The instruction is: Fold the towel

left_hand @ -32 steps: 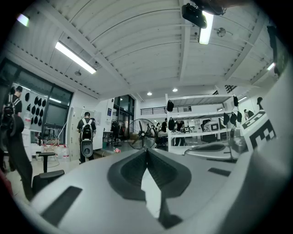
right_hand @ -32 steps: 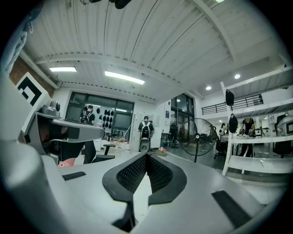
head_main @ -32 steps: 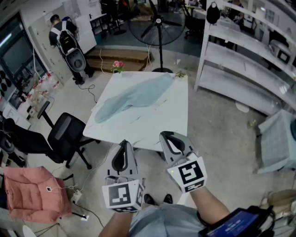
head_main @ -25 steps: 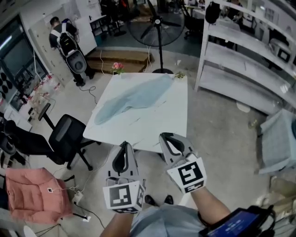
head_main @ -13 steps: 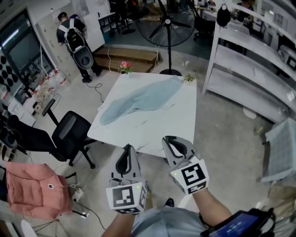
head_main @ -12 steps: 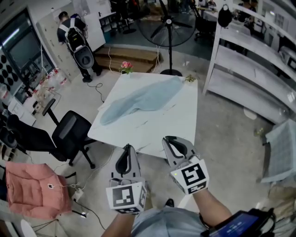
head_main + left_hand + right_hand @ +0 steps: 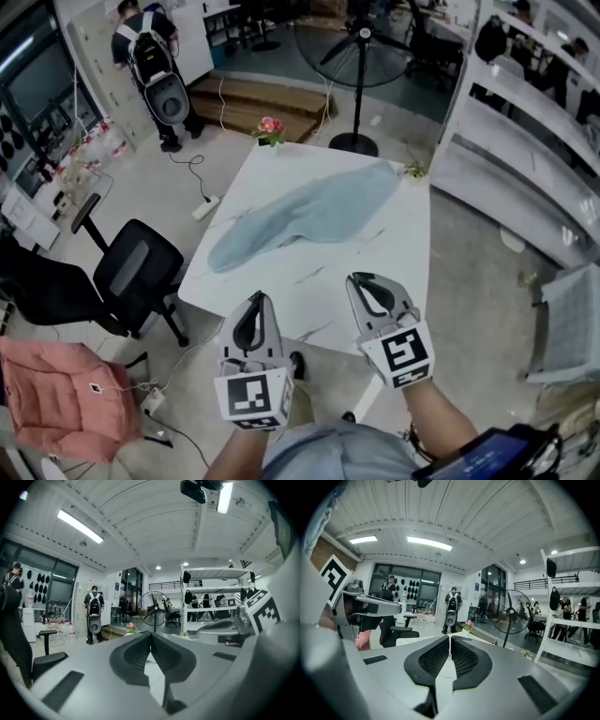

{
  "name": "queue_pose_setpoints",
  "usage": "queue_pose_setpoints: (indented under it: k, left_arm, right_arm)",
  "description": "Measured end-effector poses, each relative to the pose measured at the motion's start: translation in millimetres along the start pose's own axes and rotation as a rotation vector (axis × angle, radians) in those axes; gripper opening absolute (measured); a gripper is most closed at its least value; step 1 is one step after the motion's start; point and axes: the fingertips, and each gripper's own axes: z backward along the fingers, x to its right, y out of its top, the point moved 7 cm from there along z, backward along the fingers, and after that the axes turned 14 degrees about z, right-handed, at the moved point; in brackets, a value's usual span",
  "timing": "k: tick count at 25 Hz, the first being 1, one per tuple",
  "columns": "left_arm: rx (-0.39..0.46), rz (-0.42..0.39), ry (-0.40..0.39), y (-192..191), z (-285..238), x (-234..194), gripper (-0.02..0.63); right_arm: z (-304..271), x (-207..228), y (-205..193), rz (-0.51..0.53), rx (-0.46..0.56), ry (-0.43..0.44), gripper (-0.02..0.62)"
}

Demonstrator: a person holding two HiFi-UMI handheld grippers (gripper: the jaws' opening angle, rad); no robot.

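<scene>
My left tool [image 7: 254,298] and right tool [image 7: 357,279] are both closed narrow and empty at the table's [image 7: 398,258] near edge. The towel [image 7: 300,217] lies crumpled ahead of them, well apart.

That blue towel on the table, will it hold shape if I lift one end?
Probably floppy: the towel lies in soft, uneven folds, so it should droop. Likely light, and it may drag across the smooth table.

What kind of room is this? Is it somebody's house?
Probably a workshop or lab, not a house: a big floor fan, long bare shelves and an office chair stand around a white table with a towel on it.
</scene>
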Motion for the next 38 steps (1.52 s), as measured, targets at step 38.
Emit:
queue_pose_setpoints:
  k: [38]
  left_arm:
    - [-0.487, -0.017, -0.170, -151, -214, -157, 0.147]
  right_arm:
    - [-228, 43, -198, 0.150, -0.461, 0.224, 0.147]
